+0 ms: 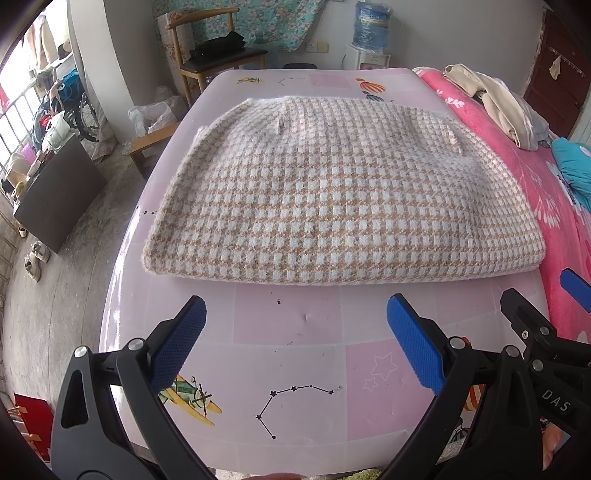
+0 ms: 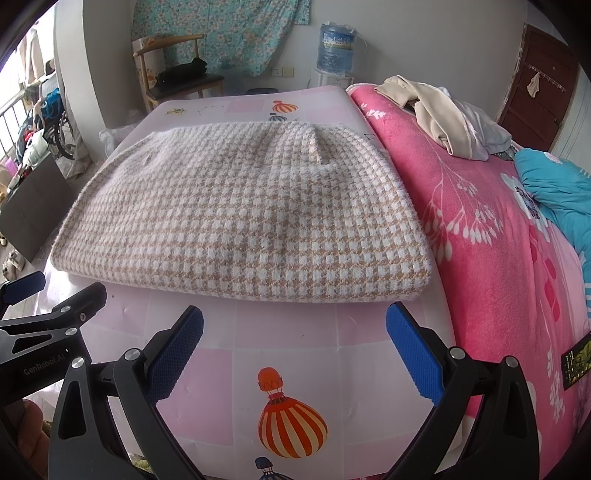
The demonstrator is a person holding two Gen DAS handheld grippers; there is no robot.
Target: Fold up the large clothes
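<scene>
A beige-and-white houndstooth garment (image 1: 332,199) (image 2: 243,218) lies folded into a thick rectangle on a pink patterned mat (image 1: 288,325) (image 2: 288,332). Its folded edge faces me. My left gripper (image 1: 295,314) hovers open over the mat just in front of that edge, nothing between its blue pads. My right gripper (image 2: 293,325) is likewise open and empty, in front of the garment's near right corner. Each gripper shows at the edge of the other's view, the right gripper (image 1: 543,302) at the right and the left gripper (image 2: 59,295) at the left.
A pink floral blanket (image 2: 498,258) covers the bed to the right, with a beige clothes pile (image 2: 436,114) and a blue cloth (image 2: 557,184) on it. A wooden chair (image 1: 214,59) and a water jug (image 1: 371,27) stand at the far wall. The floor drops off at the left.
</scene>
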